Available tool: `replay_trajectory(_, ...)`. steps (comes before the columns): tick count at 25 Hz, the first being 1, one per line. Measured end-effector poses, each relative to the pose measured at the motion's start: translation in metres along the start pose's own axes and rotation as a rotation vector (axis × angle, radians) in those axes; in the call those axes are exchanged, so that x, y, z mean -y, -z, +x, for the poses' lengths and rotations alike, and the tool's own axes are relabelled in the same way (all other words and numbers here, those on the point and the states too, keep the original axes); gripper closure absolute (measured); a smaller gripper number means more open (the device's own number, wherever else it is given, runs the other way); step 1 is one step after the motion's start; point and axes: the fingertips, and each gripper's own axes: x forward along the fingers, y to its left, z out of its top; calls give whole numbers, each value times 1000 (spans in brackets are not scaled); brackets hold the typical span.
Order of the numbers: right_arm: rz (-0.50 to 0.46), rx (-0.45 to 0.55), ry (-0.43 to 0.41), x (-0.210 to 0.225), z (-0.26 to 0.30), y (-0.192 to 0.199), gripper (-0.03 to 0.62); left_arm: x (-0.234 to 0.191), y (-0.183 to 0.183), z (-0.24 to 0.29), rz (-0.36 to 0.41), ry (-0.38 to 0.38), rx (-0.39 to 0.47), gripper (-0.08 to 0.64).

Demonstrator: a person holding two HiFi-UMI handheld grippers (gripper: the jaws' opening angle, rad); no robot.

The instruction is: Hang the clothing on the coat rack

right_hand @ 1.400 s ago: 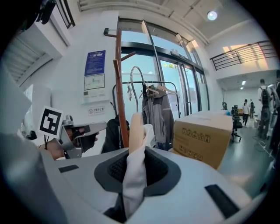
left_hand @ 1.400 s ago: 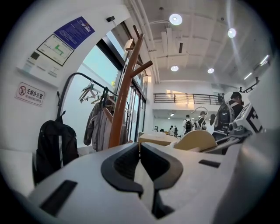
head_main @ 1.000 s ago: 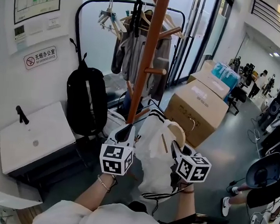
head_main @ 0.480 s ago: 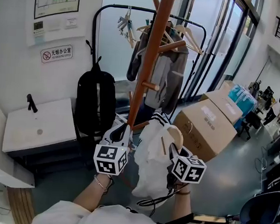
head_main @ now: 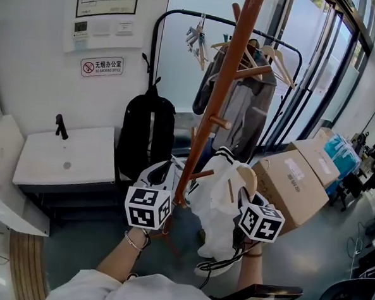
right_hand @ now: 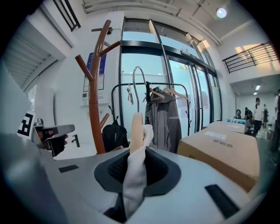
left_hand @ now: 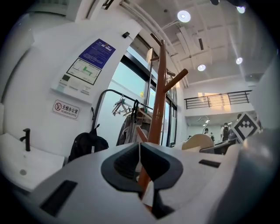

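A tall brown wooden coat rack (head_main: 223, 98) stands right in front of me, with pegs up its pole. Between my grippers hangs a white garment (head_main: 217, 205) with black trim, draped over a pale wooden hanger (head_main: 244, 180). In the head view my left gripper (head_main: 163, 174) is just left of the pole's low pegs. It is shut on a thin white edge of the garment (left_hand: 139, 158), with the coat rack (left_hand: 156, 109) straight beyond. My right gripper (right_hand: 136, 154) is shut on white fabric wrapped over the hanger's end (right_hand: 137, 124). The coat rack (right_hand: 93, 100) stands to its left.
A black backpack (head_main: 148, 134) hangs by the wall behind a white sink unit (head_main: 66, 164). A black clothes rail (head_main: 183, 16) behind the rack carries a grey jacket (head_main: 246, 115) and spare hangers. Cardboard boxes (head_main: 294, 184) lie on the floor at the right.
The view has swung left and up, so the rack's pole now stands more upright and closer to the garment. Both grippers keep their hold on the garment.
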Motion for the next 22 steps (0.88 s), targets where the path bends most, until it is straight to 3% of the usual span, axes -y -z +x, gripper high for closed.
replay_trajectory(11,-105,55,-20,0,-7,-60,523,8,-22,1,67,20,36,541)
replay_trajectory(22,-222,106,-29,-13,-17,-112,523,5,-35,-2,70,22,45,541)
